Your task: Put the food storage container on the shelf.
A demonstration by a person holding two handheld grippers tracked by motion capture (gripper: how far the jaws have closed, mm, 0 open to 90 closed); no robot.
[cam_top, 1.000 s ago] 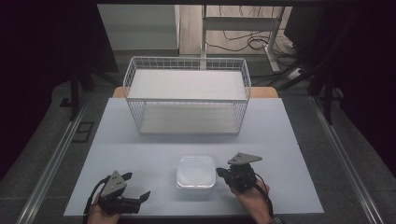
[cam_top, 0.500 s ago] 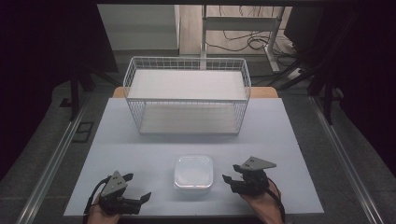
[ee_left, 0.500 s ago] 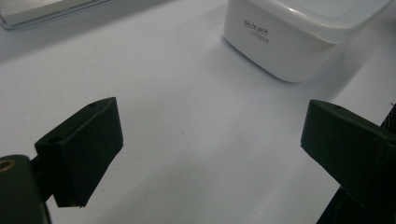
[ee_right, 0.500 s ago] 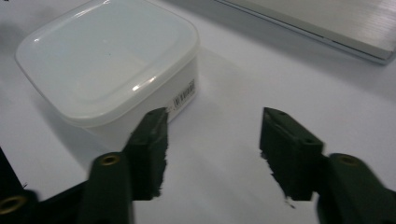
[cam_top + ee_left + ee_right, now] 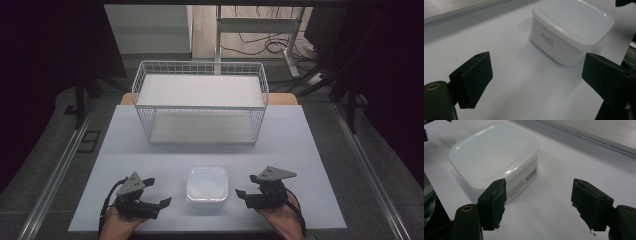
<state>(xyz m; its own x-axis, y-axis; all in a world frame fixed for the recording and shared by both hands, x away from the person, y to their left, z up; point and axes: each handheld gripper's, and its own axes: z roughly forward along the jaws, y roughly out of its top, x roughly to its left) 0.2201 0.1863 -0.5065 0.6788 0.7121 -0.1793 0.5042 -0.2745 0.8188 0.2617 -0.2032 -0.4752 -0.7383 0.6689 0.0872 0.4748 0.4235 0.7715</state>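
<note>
Setting: dark room around a pale bench (image 5: 300, 150); cables lie on the floor beyond its far edge.
Basket: white wire basket (image 5: 200, 107) stands at the middle of the far edge, nothing visible in it.
Container: white lidded plastic container (image 5: 207, 184) sits on the bench near the middle of the near edge, lid on, between the two grippers and touched by neither.
Left gripper (image 5: 159, 204): jaws spread with nothing between them, aimed at the container from the near left corner side; the left gripper view puts the container (image 5: 571, 30) beyond the jaws.
Right gripper (image 5: 241, 195): jaws have just been opening and stand spread, nothing between them; the container (image 5: 495, 157) lies ahead, off to one side.
Risk: judged likely, a one-sided push slides the light container across the smooth bench.
Risk two: jaws squeezing the lid rim could pop the lid or tip the container.
</note>
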